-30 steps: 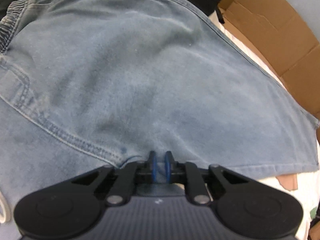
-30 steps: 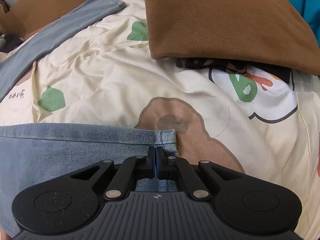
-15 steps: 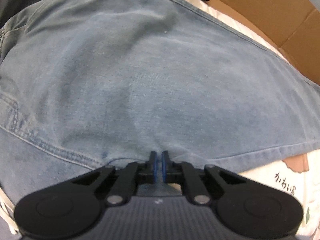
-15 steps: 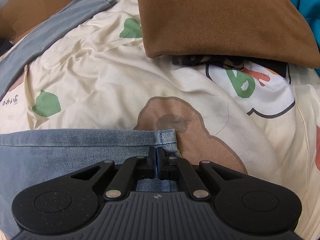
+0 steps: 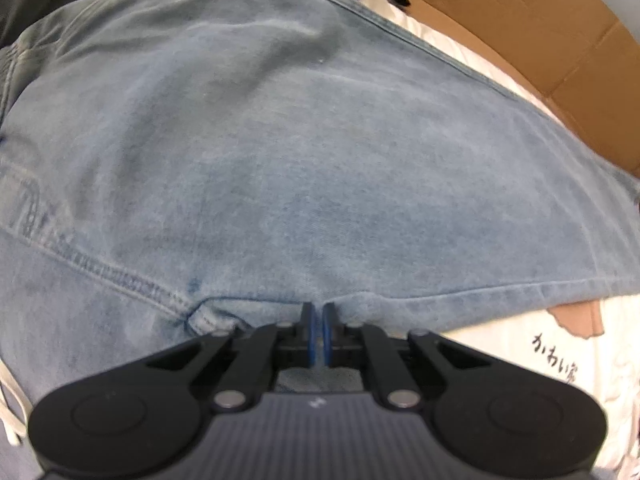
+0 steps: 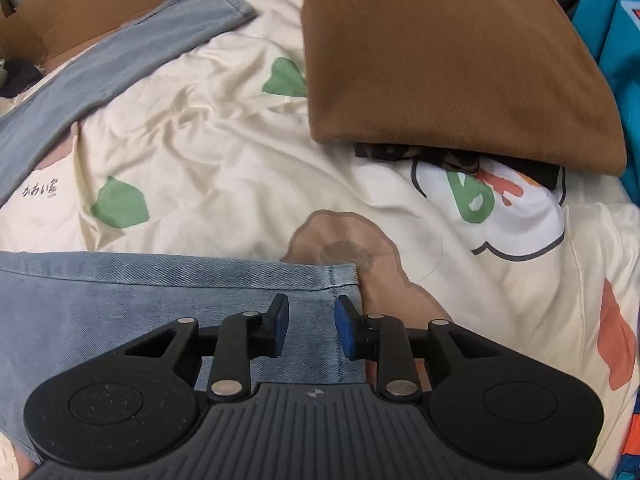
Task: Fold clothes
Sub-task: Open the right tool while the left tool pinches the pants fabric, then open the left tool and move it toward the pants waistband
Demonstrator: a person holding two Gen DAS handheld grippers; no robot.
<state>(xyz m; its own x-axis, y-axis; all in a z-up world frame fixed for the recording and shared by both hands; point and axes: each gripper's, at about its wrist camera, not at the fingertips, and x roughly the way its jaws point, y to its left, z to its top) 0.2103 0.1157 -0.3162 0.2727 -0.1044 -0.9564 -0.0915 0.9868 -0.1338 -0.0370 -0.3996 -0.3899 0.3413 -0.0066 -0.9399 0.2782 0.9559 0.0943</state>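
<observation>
The faded light-blue denim jeans [image 5: 304,152] fill nearly the whole left wrist view, lying spread on a cream cartoon-printed bedsheet [image 6: 224,152]; their waistband end runs off the left edge and the frame is softly blurred, so the stitching of a curved seam reads only as a pale double line. The black left gripper [image 5: 319,334] has its blue-padded jaws pressed together on a fold of denim at the near hem, and the cloth puckers where they pinch it. A white drawstring loop [image 5: 10,408] is cut off at the lower left. Flattened brown cardboard [image 5: 560,40] shows past the far edge of the jeans. In the right wrist view the right gripper [image 6: 308,326] stands partly open above the hemmed corner of a jeans leg [image 6: 160,300]; its jaws have just been opening, and the denim lies flat beneath the gap, with neither pad pressing on it. The other leg [image 6: 120,60] stretches away at the upper left. A smooth folded brown garment [image 6: 440,60] lies on the sheet, hiding most of a dark patterned piece [image 6: 448,158] under its near edge, too little of which shows to identify.
</observation>
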